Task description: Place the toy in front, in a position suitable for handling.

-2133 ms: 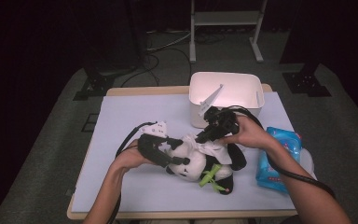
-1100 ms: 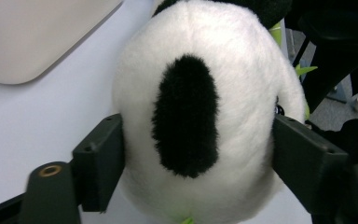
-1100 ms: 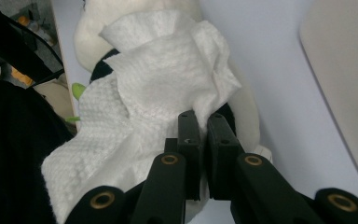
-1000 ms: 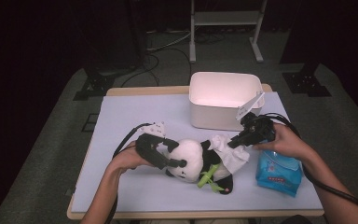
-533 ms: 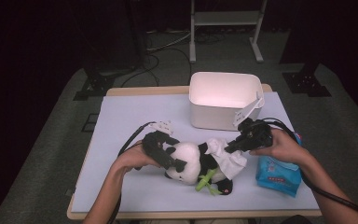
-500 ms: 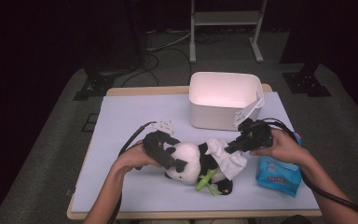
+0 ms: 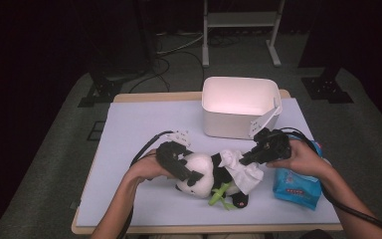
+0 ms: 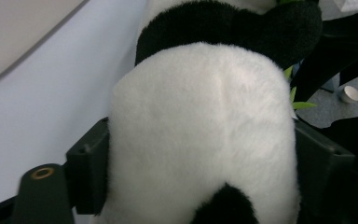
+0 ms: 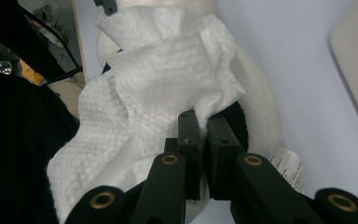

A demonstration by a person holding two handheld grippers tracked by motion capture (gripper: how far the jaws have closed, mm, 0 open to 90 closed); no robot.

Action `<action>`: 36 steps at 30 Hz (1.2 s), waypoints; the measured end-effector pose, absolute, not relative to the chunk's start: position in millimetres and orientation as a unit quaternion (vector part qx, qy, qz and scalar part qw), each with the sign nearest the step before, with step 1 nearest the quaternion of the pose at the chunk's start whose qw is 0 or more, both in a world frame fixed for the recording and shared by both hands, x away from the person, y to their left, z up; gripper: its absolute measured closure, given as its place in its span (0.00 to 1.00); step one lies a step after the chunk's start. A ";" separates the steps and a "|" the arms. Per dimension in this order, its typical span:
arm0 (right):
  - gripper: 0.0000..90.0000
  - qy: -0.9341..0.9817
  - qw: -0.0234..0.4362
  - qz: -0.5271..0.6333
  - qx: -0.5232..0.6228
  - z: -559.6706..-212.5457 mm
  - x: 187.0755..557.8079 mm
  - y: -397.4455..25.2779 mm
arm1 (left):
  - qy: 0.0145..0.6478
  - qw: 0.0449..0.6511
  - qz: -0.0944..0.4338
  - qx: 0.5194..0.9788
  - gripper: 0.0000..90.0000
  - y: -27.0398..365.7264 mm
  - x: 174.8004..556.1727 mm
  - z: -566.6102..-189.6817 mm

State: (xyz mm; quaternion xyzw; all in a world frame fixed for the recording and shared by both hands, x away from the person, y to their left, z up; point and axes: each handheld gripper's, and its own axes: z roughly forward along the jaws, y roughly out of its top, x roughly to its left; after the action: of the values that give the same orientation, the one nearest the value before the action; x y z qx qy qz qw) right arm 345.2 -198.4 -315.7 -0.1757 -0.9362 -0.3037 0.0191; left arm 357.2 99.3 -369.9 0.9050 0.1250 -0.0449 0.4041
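I have the panda (image 7: 206,175) lying on its side on the mat (image 7: 144,129), in front of the white bin (image 7: 238,107) and just left of the blue wipe pack (image 7: 296,183). My left gripper (image 7: 188,175) is clamped around the panda's white body; in the left gripper view the fur (image 8: 200,135) bulges between the two jaws, which press in from either side, so the toy is held firmly in place.

My right gripper (image 7: 245,159) is pinched shut on a white wipe (image 7: 241,169). In the right gripper view the jaws meet on a fold of the wipe (image 9: 168,84), and the rest of the sheet drapes over the panda's pale and black fur beneath it. The wipe is touching the toy, so I judge the job to be in its working stage: a wipe is out of the pack, the toy is steadied, and cleaning is under way.

How much of the panda is already clean I cannot tell; the fur shows no obvious dirt in any view. What I judge is left: go over the remaining surfaces, likely turning the toy with the left gripper to reach the underside, then get rid of the wipe, with the bin close behind as a likely place for it.
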 end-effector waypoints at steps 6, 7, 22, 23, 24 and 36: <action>0.95 -0.934 0.008 -0.309 -0.179 -306.5 352.2 -201.6 | 0.108 0.417 -0.029 0.902 0.26 99.3 358.4 -364.8; 0.94 -0.932 0.007 -0.312 -0.182 -304.6 354.6 -202.2 | 0.097 0.424 -0.020 0.900 0.27 98.7 358.1 -362.9; 0.94 -0.933 0.012 -0.301 -0.198 -305.6 381.2 -184.1 | 0.085 0.425 0.007 0.901 0.20 102.6 366.4 -355.9; 0.95 -0.934 0.014 -0.299 -0.196 -308.6 379.5 -182.5 | 0.090 0.422 0.005 0.902 0.16 102.8 366.5 -357.6; 0.95 -0.935 0.016 -0.298 -0.194 -310.2 378.7 -181.7 | 0.099 0.421 0.004 0.902 0.14 103.8 367.0 -358.8; 0.95 -0.941 0.023 -0.295 -0.165 -311.2 362.8 -168.2 | 0.155 0.416 -0.042 0.895 0.08 123.6 366.9 -354.8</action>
State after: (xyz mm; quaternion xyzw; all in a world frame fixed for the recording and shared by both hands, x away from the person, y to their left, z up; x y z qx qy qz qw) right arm 362.8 -168.2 -311.2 -0.1651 -0.9408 -0.2951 0.0230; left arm 366.9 123.6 -354.8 0.8952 0.1547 -0.0423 0.4159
